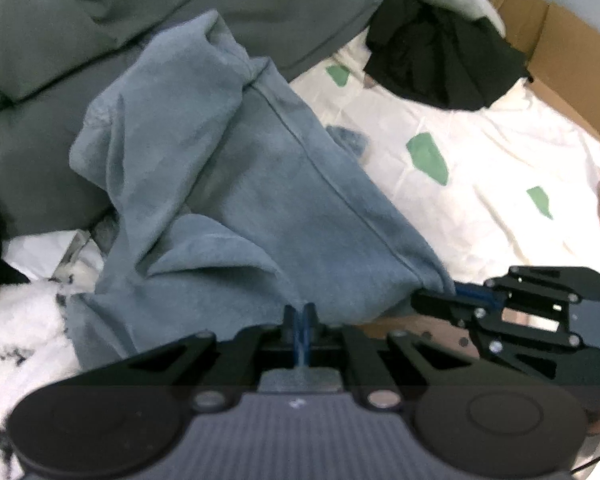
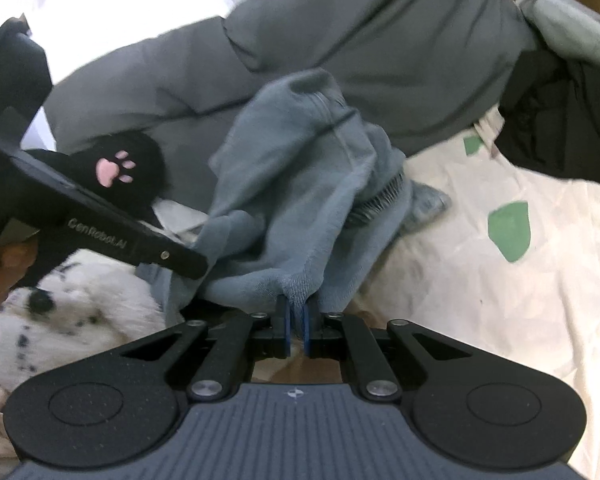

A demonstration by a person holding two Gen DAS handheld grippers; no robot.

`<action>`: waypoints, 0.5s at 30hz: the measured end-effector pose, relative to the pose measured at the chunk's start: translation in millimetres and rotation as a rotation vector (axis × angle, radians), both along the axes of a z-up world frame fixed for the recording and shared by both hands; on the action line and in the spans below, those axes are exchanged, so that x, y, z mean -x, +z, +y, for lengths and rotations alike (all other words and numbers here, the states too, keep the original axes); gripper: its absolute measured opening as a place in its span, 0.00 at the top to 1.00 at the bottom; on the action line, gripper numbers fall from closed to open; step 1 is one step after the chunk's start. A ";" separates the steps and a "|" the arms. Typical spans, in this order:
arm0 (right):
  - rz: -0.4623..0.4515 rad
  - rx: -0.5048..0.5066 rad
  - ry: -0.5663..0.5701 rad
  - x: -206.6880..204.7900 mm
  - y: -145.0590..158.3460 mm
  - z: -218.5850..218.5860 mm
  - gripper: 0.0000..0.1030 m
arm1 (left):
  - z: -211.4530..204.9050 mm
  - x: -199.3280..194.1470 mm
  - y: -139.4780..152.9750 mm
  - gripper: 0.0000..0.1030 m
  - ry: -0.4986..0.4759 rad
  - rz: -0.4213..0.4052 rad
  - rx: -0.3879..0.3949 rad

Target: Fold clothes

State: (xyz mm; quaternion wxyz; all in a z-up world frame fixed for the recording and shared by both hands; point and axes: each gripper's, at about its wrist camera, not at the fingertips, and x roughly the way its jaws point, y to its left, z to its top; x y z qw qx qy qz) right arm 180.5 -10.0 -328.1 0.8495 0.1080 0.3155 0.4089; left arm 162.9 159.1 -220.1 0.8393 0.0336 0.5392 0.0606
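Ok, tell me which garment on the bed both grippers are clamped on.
The blue-grey fleece garment: the left hand-held gripper and right hand-held gripper each pinch its edge. The black garment lies untouched in a heap farther back.

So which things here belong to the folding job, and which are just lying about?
In the job: blue-grey sweatshirt, left gripper, right gripper, both shut on it.

Lying about: black garment, grey duvet, spotted white plush, cardboard box, patterned sheet.

Soft daylight; a blown-out white window (image 2: 112, 4) glares upper left. Fisheye bending and dark vignette at corners; slight blur.
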 end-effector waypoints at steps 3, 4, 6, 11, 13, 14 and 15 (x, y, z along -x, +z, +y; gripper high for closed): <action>-0.011 -0.015 0.002 12.4 11.8 -6.5 0.97 | -1.4 4.4 16.9 0.99 -0.009 -0.021 0.020; -0.015 -0.017 0.002 16.8 15.7 -8.6 0.97 | -2.3 4.6 22.0 0.99 -0.014 -0.033 0.022; -0.024 -0.013 0.000 26.8 23.3 -14.0 0.97 | -4.3 6.0 31.2 0.99 -0.026 -0.046 0.028; -0.025 -0.044 -0.030 47.9 40.6 -31.9 0.97 | -12.7 14.4 49.4 0.99 -0.065 -0.058 0.065; -0.033 -0.054 -0.041 57.0 48.5 -41.0 0.98 | -17.8 16.6 56.5 0.99 -0.084 -0.058 0.084; -0.039 -0.059 -0.047 61.4 52.5 -45.7 0.98 | -20.5 17.7 60.4 0.99 -0.094 -0.057 0.094; -0.045 -0.063 -0.054 65.8 56.5 -51.0 0.98 | -24.5 18.5 65.2 0.99 -0.113 -0.059 0.102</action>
